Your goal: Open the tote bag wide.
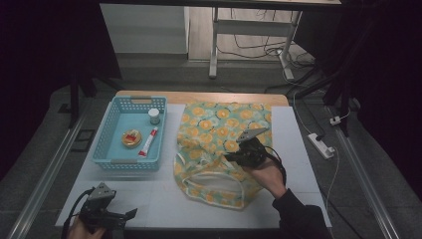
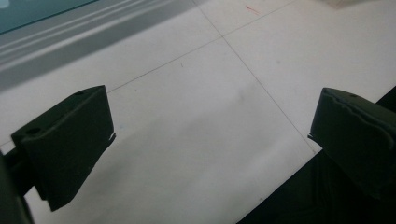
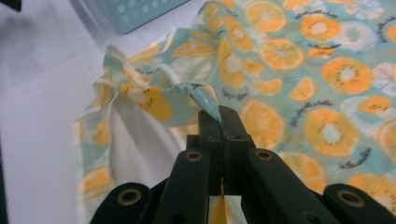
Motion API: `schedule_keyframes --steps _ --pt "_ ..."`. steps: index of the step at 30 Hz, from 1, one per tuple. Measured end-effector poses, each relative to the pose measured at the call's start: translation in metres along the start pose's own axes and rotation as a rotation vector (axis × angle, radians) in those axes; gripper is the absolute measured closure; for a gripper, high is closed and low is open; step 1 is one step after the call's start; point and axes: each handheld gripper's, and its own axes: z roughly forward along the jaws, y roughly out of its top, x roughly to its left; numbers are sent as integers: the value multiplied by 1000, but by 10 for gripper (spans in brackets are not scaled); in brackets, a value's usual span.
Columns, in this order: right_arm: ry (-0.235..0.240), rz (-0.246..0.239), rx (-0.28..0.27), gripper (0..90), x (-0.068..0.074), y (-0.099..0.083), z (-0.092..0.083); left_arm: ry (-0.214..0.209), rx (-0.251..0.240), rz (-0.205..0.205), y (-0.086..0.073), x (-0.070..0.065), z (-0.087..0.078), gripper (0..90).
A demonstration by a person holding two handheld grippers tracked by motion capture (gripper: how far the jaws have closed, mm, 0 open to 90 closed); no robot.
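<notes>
Nearest the person, the left tool (image 1: pixel 130 214) rests low over the smooth white worktop (image 1: pixel 149 199), its two blocky black jaws spread wide with bare matte board and thin seam lines between them. Beyond it, away from the person, stands a light-blue perforated plastic basket (image 1: pixel 110 130), rectangular with a slotted handle in its far wall. Inside lie a flat round tin with a yellow and red lid (image 1: pixel 132 138), a slim white tube with a red cap (image 1: pixel 148 142) and, at the far corner, a small squat jar with a pale lid (image 1: pixel 154 116).

To the right of the left tool and farther in, the right tool (image 1: pixel 230 157), held in the person's hand (image 1: pixel 268 175), has its jaws pressed together on the hem of a soft cotton bag printed with orange slices on pale green (image 3: pixel 299 56). The fabric gathers into ruffled folds at the pinch, showing a plain cream lining (image 3: pixel 135 140) at the mouth. The rest of the bag lies flat and limp on the worktop beyond and to either side of that tool, just beside the basket.
</notes>
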Motion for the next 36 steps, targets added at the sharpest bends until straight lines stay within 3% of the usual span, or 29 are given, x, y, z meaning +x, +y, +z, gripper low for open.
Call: schedule_keyframes --steps 21,36 --pt "-106 30 -37 900 -59 51 4 -1 -1 0 0 0 0 0" --pt "-181 56 -16 900 -99 69 25 -2 -1 -2 0 1 0 0"
